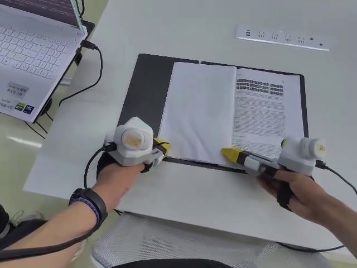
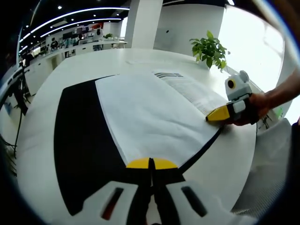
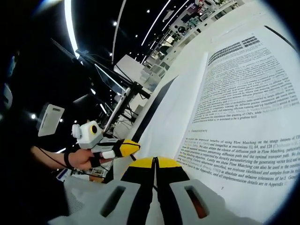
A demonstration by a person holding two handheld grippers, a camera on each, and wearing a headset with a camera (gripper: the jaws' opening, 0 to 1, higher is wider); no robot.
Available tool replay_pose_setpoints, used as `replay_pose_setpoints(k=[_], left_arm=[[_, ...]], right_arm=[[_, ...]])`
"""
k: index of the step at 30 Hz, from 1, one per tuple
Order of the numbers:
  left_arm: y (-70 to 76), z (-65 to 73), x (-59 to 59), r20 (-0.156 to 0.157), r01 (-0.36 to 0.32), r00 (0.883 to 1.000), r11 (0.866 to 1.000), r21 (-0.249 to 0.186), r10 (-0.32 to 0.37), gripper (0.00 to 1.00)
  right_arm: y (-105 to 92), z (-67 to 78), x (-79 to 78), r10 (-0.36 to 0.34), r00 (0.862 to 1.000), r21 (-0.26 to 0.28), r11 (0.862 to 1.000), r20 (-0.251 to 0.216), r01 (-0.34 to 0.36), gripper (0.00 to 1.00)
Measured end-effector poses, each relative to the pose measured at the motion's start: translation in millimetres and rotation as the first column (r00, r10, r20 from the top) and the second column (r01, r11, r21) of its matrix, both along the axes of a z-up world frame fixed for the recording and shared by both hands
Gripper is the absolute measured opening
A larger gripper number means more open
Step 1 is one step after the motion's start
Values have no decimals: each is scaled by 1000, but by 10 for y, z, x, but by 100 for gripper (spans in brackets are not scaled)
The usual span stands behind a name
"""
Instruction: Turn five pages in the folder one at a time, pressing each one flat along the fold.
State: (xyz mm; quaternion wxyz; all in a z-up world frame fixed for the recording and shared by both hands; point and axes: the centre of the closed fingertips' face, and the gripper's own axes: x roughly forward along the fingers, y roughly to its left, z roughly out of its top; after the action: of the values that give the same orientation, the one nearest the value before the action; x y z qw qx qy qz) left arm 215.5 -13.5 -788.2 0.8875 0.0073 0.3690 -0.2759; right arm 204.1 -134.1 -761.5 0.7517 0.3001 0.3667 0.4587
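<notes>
Bracing folder (image 1: 146,84) at 7 o'clock: left gripper (image 1: 162,146), jaws closed, empty; right gripper (image 1: 230,152), closed too, at fold's 6 o'clock, likely pressing page (image 1: 198,111) flat.

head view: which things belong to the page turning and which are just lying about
Job: folder, blank page, printed page, left hand-held gripper, right hand-held gripper.
Lying about: laptop, power strip, potted plant.
</notes>
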Motion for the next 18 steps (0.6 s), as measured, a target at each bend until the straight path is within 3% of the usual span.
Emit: replay_pose_setpoints(k=[7, 15, 18], left_arm=[[0, 2, -2, 0, 2, 1000, 1000, -1, -2, 0], [1, 4, -3, -4, 8, 1000, 1000, 5, -8, 0], [5, 6, 0, -17, 1, 1000, 1000, -5, -1, 0]], right_arm=[[-19, -8, -86, -8, 1000, -10, 1000, -17, 7, 0], [-99, -77, -59, -41, 998, -16, 999, -39, 40, 0], [-120, -107, -104, -39, 998, -26, 999, -44, 38, 0]])
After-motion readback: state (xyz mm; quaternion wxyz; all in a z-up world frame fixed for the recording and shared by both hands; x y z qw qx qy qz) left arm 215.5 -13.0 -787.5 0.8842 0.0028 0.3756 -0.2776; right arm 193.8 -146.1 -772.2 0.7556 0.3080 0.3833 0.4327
